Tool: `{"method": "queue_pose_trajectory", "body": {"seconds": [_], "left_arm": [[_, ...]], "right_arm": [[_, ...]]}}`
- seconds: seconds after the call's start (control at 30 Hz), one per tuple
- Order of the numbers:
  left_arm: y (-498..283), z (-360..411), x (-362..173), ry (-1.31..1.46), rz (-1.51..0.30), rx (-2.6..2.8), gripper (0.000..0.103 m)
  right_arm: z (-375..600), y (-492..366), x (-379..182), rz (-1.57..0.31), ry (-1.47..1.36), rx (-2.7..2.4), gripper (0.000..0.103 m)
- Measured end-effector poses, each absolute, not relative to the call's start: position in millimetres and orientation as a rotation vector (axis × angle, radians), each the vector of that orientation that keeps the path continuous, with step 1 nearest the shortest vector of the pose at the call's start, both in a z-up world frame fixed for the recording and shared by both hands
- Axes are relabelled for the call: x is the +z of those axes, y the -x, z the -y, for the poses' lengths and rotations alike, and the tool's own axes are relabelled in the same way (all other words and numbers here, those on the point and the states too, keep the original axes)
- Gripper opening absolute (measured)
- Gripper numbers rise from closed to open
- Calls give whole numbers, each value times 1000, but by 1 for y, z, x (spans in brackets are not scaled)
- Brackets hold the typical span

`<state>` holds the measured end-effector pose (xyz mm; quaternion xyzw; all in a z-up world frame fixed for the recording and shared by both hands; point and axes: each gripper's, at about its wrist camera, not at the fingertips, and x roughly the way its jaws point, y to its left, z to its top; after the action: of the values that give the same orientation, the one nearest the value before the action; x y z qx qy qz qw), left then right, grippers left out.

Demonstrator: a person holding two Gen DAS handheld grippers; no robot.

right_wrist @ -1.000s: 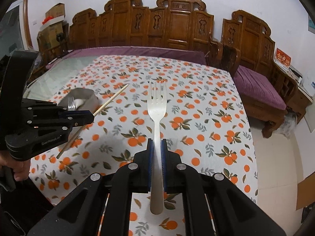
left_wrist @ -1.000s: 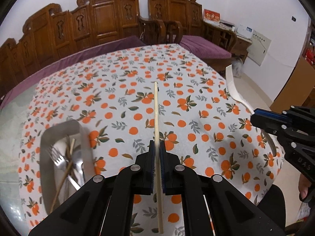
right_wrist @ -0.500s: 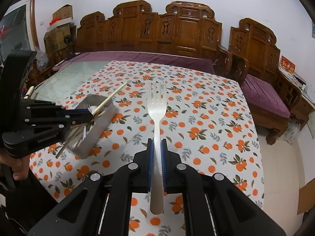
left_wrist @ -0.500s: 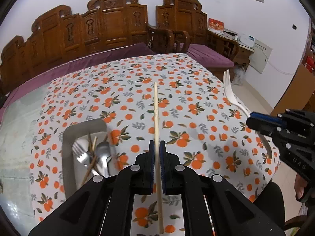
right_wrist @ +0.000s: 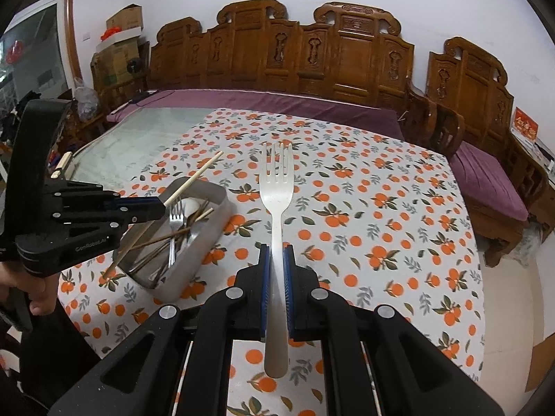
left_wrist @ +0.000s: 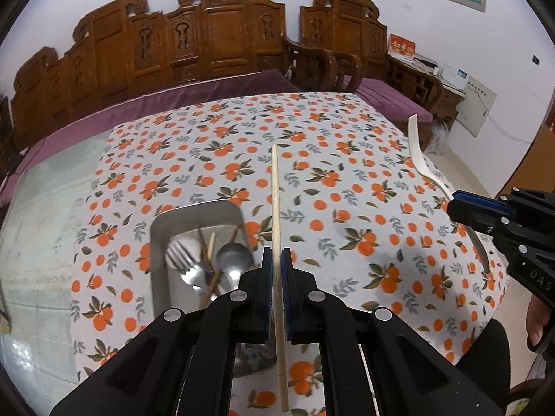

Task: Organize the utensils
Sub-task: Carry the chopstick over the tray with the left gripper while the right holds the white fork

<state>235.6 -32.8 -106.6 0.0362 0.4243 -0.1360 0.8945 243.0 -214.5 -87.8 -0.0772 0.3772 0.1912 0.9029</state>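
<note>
Left gripper (left_wrist: pixel 276 260) is clamped on a pale wooden chopstick (left_wrist: pixel 276 215) that runs straight out past its pads, held above the table just right of the metal tray (left_wrist: pixel 160 228). Right gripper (right_wrist: pixel 276 260) is clamped on the handle of a white fork (right_wrist: pixel 276 190), tines pointing to the far side, held over the cloth to the right of that tray.

Inside the tray lie a metal fork (left_wrist: pixel 184 263), a metal spoon (left_wrist: pixel 234 260) and several dark and pale chopsticks, crossed over one another; how many there are is hard to tell. The tray's near end is hidden behind the left gripper in the left wrist view.

An orange-print tablecloth (left_wrist: pixel 347 173) covers most of the table; to the left a bare glass tabletop (right_wrist: pixel 138 135) shows. Carved wooden benches (right_wrist: pixel 312 55) with purple cushions (right_wrist: pixel 263 100) line the far side and the right. Cardboard boxes (right_wrist: pixel 121 34) are stacked in the far left corner. Part of a person's hand (right_wrist: pixel 38 298) shows at the left edge, cut off by the frame.
</note>
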Motion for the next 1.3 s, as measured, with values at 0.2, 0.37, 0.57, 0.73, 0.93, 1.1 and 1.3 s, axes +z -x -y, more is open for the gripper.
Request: {"method": "queue_pose_trajectory", "body": {"seconds": [0.2,0.37,0.57,0.73,0.93,1.1,1.3], "left_arm": [[-246,9,-126,-63,-911,-244,4],[-255,-7,-142,-49,-942,-218,4],[-264,-14,-159,-52,-978,-206,4],[-270,-17,-172,-59,-1005,-199,4],[-279,-20,-186,-56,-1031,-191,4],[-283,-22,-197,-56,-1053,-187,4],[-285,-24,-202,-61,-1060,-183,5]], "right_arm": [[197,-253,-100,-797,169,423,9],[187,-262,-108,-812,173,441,9],[183,-267,-112,-820,173,451,9],[183,-269,-116,-828,171,453,9],[185,-271,-121,-841,170,449,9],[184,-269,-123,-848,172,450,9],[179,-268,-126,-853,172,457,9]]}}
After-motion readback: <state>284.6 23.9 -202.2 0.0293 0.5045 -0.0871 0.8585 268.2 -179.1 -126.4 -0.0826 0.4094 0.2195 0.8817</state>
